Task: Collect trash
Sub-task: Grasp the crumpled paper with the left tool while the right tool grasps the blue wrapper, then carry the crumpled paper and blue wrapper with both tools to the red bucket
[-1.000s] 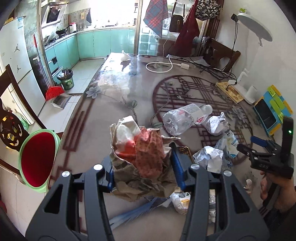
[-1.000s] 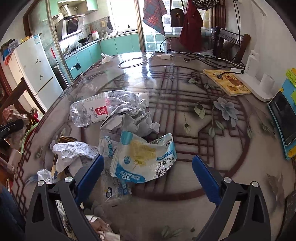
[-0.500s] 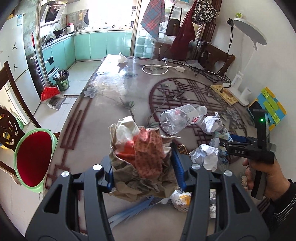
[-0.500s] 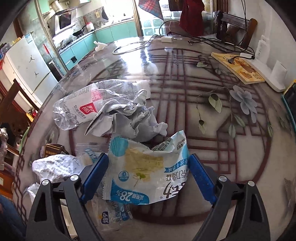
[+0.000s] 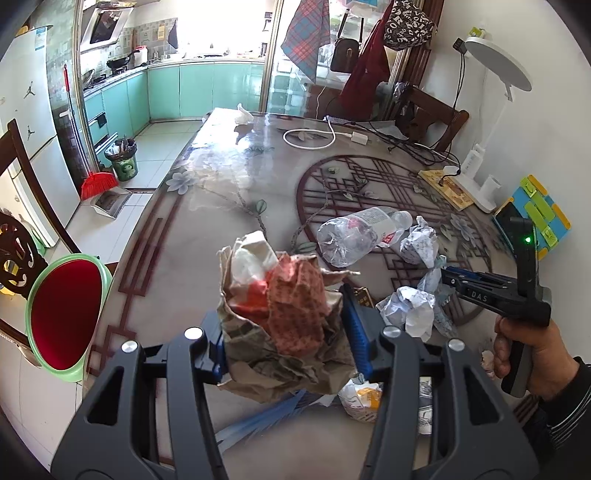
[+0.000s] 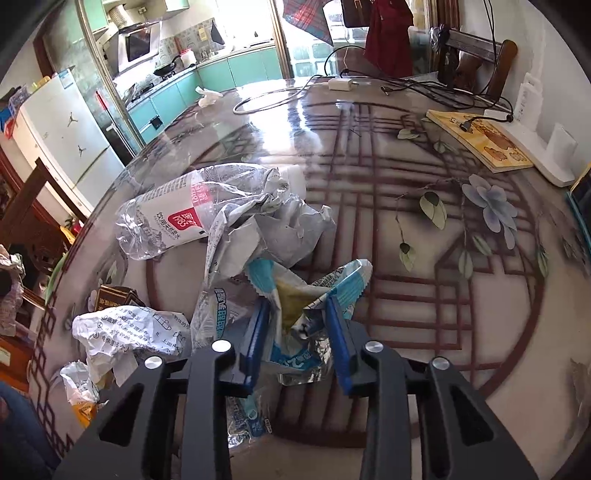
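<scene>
Wrapper (image 6: 295,306) sits pinched in the right gripper (image 6: 297,325), whose jaws have just been closing; left gripper (image 5: 286,332) clamps a paper wad (image 5: 284,314), bin (image 5: 66,314) probably nearer its left.

Bright daylight from blown-out kitchen window (image 5: 207,26) and glass door (image 6: 314,40). Strong glare streak on worktop (image 6: 295,110) toward far edge. Soft shadows. Heavy fisheye bending, black vignette at corners. Foreground sharp, no motion blur.

both grippers' jaws clamped, right just closing.
</scene>
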The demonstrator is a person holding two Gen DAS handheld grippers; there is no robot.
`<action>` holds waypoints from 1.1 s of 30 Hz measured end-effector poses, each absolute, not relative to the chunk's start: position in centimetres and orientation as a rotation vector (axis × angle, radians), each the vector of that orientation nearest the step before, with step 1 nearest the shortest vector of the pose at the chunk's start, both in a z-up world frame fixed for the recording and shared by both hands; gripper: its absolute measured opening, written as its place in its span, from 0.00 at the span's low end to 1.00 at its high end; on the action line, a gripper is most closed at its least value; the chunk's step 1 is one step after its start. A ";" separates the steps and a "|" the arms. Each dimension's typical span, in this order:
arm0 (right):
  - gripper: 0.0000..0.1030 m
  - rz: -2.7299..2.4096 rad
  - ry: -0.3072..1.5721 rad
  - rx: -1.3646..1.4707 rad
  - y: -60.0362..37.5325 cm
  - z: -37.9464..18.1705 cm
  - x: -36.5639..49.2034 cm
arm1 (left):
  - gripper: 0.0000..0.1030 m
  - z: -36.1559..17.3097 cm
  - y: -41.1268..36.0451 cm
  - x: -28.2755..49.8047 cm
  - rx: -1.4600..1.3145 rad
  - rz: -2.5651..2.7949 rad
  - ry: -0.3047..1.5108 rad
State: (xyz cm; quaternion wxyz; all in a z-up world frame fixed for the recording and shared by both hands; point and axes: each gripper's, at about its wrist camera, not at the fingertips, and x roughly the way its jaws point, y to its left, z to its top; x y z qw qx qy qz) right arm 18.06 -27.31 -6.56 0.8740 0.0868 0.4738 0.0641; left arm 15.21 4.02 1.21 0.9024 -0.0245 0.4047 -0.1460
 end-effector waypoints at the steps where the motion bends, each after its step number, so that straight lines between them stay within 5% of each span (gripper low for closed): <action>1: 0.36 0.135 0.988 0.187 -27.3 -6.3 18.1 | 0.48 1.2 4.1 15.2 -0.053 -0.302 0.836; 2: 0.49 0.123 0.980 0.187 -27.3 -6.0 18.0 | 0.48 1.3 4.1 15.2 -0.054 -0.301 0.833; 3: 0.80 0.097 0.953 0.180 -27.3 -5.4 17.7 | 0.48 1.3 4.2 15.1 -0.054 -0.300 0.830; 4: 0.95 0.075 0.922 0.165 -27.3 -4.9 17.5 | 0.48 1.3 4.3 15.0 -0.054 -0.300 0.829; 12: 0.94 0.048 0.956 0.118 -27.5 -5.3 18.9 | 0.48 1.4 4.1 14.8 -0.054 -0.315 0.826; 14: 0.91 0.067 0.982 0.148 -27.7 -6.2 19.2 | 0.48 1.4 4.2 14.8 -0.058 -0.317 0.826; 22: 0.34 0.102 0.987 0.160 -28.1 -7.9 19.1 | 0.48 1.4 4.3 14.9 -0.066 -0.329 0.829; 26: 0.21 0.139 0.966 0.190 -28.9 -7.9 19.1 | 0.48 1.3 4.1 15.0 -0.064 -0.334 0.827; 27: 0.12 0.140 0.957 0.185 -29.0 -7.7 18.9 | 0.48 1.3 4.1 14.9 -0.062 -0.333 0.827; 33: 0.07 0.146 0.903 0.162 -29.0 -5.0 18.2 | 0.48 1.3 4.3 14.9 -0.069 -0.320 0.824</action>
